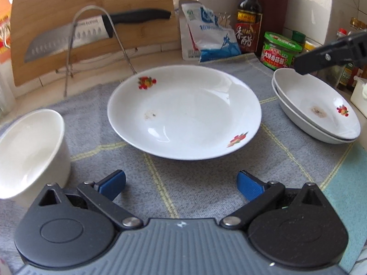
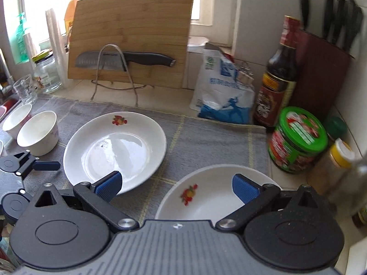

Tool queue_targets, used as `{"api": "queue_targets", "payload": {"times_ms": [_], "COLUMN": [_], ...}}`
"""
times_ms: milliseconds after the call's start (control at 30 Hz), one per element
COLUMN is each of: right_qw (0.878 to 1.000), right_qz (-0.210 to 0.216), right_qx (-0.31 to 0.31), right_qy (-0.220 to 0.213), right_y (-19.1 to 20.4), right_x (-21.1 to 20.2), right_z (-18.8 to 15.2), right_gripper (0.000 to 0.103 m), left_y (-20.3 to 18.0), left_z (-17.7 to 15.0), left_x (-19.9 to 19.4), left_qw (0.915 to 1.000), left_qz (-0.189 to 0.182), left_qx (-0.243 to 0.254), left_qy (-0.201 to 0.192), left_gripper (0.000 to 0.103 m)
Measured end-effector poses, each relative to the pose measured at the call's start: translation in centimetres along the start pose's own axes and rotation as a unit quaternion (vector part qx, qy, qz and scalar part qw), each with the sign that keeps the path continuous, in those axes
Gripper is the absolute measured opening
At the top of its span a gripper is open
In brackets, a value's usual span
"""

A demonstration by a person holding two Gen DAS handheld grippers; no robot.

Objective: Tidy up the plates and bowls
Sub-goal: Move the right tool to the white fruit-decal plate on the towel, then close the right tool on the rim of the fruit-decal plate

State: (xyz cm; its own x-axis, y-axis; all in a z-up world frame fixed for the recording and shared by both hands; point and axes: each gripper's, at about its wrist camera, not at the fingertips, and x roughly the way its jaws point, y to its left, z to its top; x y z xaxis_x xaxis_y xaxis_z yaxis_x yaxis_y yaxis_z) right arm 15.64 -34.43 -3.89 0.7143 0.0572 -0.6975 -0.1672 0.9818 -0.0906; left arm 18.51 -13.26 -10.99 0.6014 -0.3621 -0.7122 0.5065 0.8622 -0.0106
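Observation:
A white plate with fruit prints point(image 1: 183, 112) lies on the grey cloth point(image 1: 195, 183), just ahead of my open, empty left gripper point(image 1: 181, 184). It also shows in the right wrist view point(image 2: 114, 149). Two stacked white plates point(image 1: 316, 107) sit at the right; the top one point(image 2: 213, 194) lies under my open, empty right gripper point(image 2: 176, 186), whose finger point(image 1: 330, 55) hangs over the stack. A white bowl point(image 1: 29, 151) stands at the left. The right wrist view shows it point(image 2: 39, 133) beside a second bowl point(image 2: 16, 119).
A bamboo cutting board point(image 2: 130, 34) leans at the back with a knife point(image 2: 123, 60) on a wire rack point(image 2: 114, 73). A salt bag point(image 2: 224, 91), vinegar bottle point(image 2: 277, 78), green-lidded jar point(image 2: 298, 139), spice jars and a knife block point(image 2: 321, 73) crowd the right. Glasses and a jar stand far left.

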Motion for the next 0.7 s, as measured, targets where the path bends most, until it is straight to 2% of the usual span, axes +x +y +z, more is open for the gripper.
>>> {"api": "queue_targets", "payload": {"times_ms": [167,300,433,533,700], "right_qw": [0.998,0.994,0.988,0.983,0.979], "right_qz": [0.048,0.099,0.131,0.152,0.159], "right_qx": [-0.026,-0.036,-0.05,-0.062,-0.085], "right_qy": [0.021,0.043,0.066,0.083,0.098], "right_y": [0.8,1.1,1.3,1.4,1.5], "right_x": [2.2,4.5,7.0,8.5,10.9], "right_z": [1.5,2.6,3.8,4.7,5.9], "right_gripper": [0.103,0.103,0.103,0.103,0.103], "left_y": [-0.4,-0.3,-0.2,0.0,0.0], "left_z": [0.2,0.4,0.5,0.6,0.8], "left_x": [0.7,1.0,1.1,1.3,1.5], "left_qw": [0.9999,0.9998,0.9996,0.9995,0.9994], "left_qz": [0.005,0.002,0.0,-0.003,0.004], "left_qx": [0.006,0.009,0.013,0.013,0.007], "left_qy": [-0.012,-0.019,-0.026,-0.03,-0.035], "left_gripper": [0.103,0.103,0.103,0.103,0.103]}}
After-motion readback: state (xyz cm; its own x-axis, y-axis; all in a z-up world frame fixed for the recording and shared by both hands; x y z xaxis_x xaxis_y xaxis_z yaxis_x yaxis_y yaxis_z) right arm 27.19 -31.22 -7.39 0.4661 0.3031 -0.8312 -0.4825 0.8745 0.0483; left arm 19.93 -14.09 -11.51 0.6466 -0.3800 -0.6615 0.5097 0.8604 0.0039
